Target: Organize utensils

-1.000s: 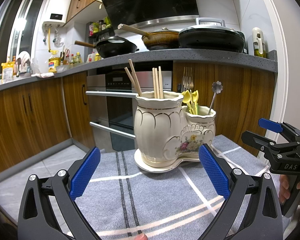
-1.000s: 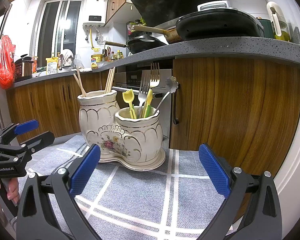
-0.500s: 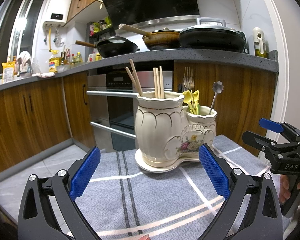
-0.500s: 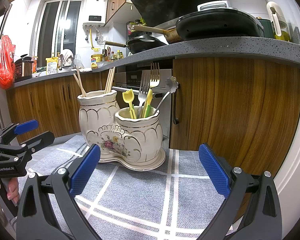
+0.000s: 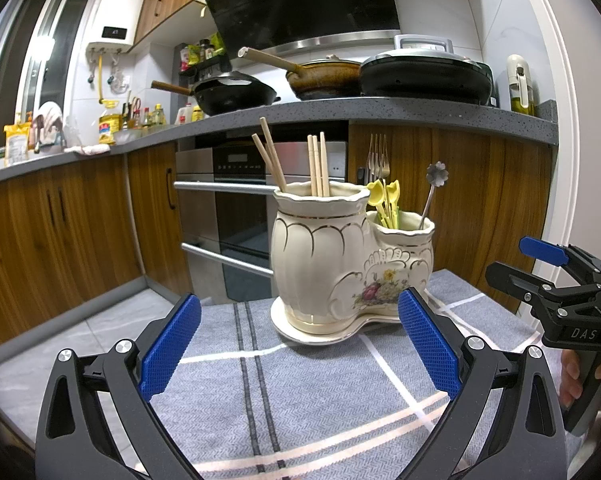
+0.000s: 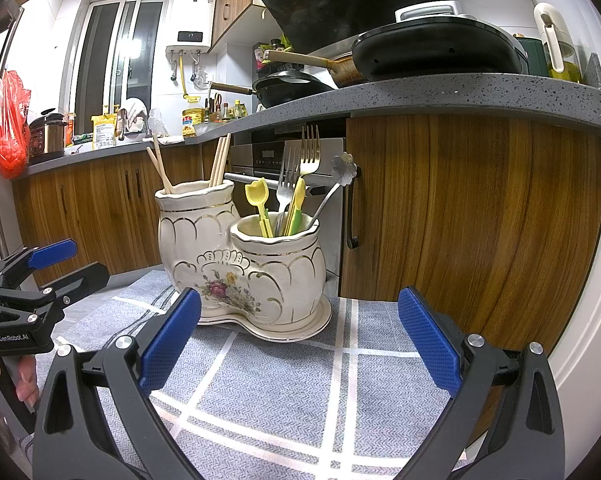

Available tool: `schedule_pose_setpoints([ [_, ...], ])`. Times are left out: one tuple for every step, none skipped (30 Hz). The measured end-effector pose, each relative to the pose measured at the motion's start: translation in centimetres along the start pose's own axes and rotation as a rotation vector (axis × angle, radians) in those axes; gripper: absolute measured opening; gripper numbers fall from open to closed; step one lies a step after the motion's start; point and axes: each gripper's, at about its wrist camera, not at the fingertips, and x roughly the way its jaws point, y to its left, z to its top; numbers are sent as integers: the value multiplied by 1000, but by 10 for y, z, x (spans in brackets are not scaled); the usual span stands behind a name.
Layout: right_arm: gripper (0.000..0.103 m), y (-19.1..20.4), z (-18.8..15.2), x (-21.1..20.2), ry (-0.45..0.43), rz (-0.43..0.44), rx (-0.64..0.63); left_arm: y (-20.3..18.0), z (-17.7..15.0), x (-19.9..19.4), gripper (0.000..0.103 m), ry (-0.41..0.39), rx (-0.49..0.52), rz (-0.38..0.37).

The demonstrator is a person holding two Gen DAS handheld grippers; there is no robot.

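Utensils stand sorted in a twin ceramic holder [image 5: 352, 264] on the grey cloth [image 5: 300, 392].
Your left gripper [image 5: 298, 354] and right gripper [image 6: 298, 354] hang spread and empty; pinch the slim, slippery forks [image 6: 300, 172] or light chopsticks [image 5: 318, 164] high, sparing the fragile holder.

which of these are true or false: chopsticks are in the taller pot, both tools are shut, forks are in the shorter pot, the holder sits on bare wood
1. Chopsticks stand in the taller pot: true.
2. Both tools are shut: false. The left tool and right tool are both open and empty.
3. Forks stand in the shorter pot: true.
4. The holder sits on bare wood: false. It sits on a grey cloth with white stripes.
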Motion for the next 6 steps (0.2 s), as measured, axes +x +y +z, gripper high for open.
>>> schedule_pose_setpoints([
  [97,0,0,0,0,0,0,1,0,1,98,2,-2,8],
  [97,1,0,0,0,0,0,2,0,1,98,3,-5,12],
  [97,0,0,0,0,0,0,2,0,1,98,3,-6,13],
  [97,0,0,0,0,0,0,3,-1,0,98,3,-5,13],
  [97,0,0,0,0,0,0,3,-1,0,98,3,-4,13],
  [97,1,0,0,0,0,0,4,-1,0,98,3,-5,13],
])
